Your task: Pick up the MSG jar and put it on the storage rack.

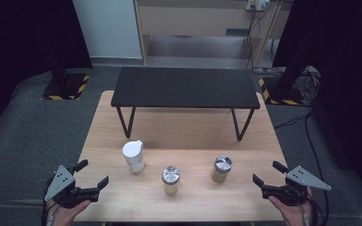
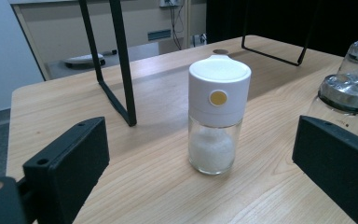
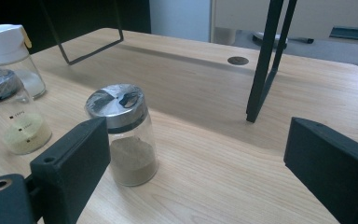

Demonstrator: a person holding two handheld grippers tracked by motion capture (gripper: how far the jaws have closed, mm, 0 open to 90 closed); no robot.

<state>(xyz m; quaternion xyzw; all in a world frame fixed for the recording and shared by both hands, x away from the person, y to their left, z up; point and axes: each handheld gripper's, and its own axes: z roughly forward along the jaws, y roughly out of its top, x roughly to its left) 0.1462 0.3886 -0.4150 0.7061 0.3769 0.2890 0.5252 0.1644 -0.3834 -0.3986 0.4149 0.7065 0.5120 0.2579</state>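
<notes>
Wooden counter (image 1: pixel 113 117) under a black stand (image 1: pixel 185 87), three jars in a row: white-capped (image 1: pixel 134 157), middle (image 1: pixel 170 180), right (image 1: pixel 222 169); left gripper (image 1: pixel 93 175) and right gripper (image 1: pixel 268 172) both gaping, empty; best approached level, centred before closing.

Dim, soft overhead light (dark, murky edges)

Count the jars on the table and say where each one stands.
3, in a row near the front edge: white-capped jar on the left, metal-lidded jar in the middle, another metal-lidded jar on the right. None seems hidden.
</notes>
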